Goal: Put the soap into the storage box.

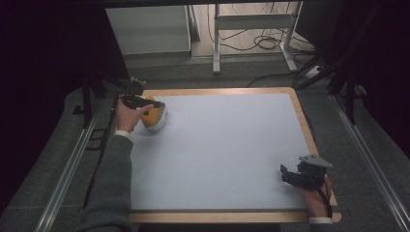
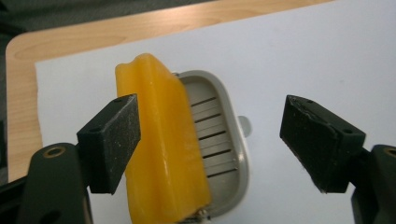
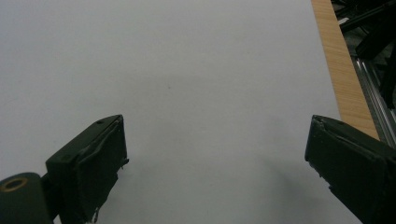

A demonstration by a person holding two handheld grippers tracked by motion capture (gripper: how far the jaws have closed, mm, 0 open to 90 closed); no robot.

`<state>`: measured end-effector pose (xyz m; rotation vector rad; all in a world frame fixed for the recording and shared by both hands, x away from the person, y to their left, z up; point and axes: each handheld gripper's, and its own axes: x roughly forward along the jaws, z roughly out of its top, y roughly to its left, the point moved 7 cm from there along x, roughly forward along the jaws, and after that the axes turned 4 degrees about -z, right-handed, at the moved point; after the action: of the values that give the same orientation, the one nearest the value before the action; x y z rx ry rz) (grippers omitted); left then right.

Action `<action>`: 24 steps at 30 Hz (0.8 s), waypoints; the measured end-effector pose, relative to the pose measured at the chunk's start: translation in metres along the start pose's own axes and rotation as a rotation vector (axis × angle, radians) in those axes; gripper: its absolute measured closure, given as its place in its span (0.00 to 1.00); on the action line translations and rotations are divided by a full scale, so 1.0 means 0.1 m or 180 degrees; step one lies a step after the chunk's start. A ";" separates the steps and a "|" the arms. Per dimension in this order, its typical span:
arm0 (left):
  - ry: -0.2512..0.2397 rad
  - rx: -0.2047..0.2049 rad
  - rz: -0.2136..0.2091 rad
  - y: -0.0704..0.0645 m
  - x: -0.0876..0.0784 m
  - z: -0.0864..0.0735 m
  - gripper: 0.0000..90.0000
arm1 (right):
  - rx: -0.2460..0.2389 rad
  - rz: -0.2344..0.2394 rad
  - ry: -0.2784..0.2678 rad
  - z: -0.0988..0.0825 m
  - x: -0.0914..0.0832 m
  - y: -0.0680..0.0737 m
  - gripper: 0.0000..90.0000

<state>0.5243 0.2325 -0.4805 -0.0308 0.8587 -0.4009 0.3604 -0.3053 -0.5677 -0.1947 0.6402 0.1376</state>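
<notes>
A yellow bar of soap (image 2: 159, 154) leans tilted in a grey slotted soap dish (image 2: 219, 140) at the far left of the white mat. My left gripper (image 2: 210, 140) is open, its jaws standing either side of the soap and dish; the left jaw is close beside the soap. From above, the soap (image 1: 151, 116) and dish (image 1: 159, 122) lie just past the left gripper (image 1: 145, 103), near the mat's far left corner. Down at the near right corner, my right gripper (image 1: 286, 172) hangs open over bare mat, nothing between its jaws (image 3: 215, 163).
A white mat (image 1: 222, 150) covers a wooden board (image 1: 227, 217). Metal rails (image 1: 372, 164) run along both sides of the table. Beyond the far edge stand a white cabinet (image 1: 150, 29), a metal frame (image 1: 251, 24) and cables on the floor.
</notes>
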 end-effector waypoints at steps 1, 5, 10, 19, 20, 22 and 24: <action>-0.0035 0.0012 -0.0027 -0.03 -0.03 -0.01 0.23 | 0.0002 -0.0003 -0.0001 0.00 0.00 0.00 0.06; -0.0132 0.0108 -0.0240 -0.16 -0.14 -0.06 0.23 | 0.0001 -0.0004 0.0000 0.00 0.00 0.00 0.06; -0.0150 0.0284 -0.0414 -0.33 -0.24 -0.22 0.25 | -0.0004 -0.0003 -0.0007 0.00 0.00 0.01 0.06; -0.0115 0.0535 -0.0574 -0.59 -0.33 -0.67 0.28 | -0.0020 0.0021 -0.0017 0.01 0.00 0.03 0.06; -0.0109 0.0553 -0.0602 -0.62 -0.34 -0.72 0.28 | -0.0019 0.0023 -0.0017 0.01 0.00 0.03 0.06; -0.0109 0.0581 -0.0645 -0.67 -0.35 -0.82 0.28 | -0.0017 0.0026 -0.0018 0.01 -0.01 0.03 0.06; -0.0101 0.0619 -0.0702 -0.72 -0.36 -0.91 0.28 | -0.0019 0.0024 -0.0016 0.01 -0.01 0.03 0.06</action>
<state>0.4122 0.1908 -0.5005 0.0482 0.7842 -0.6878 0.3601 -0.3019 -0.5666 -0.1977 0.6356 0.1474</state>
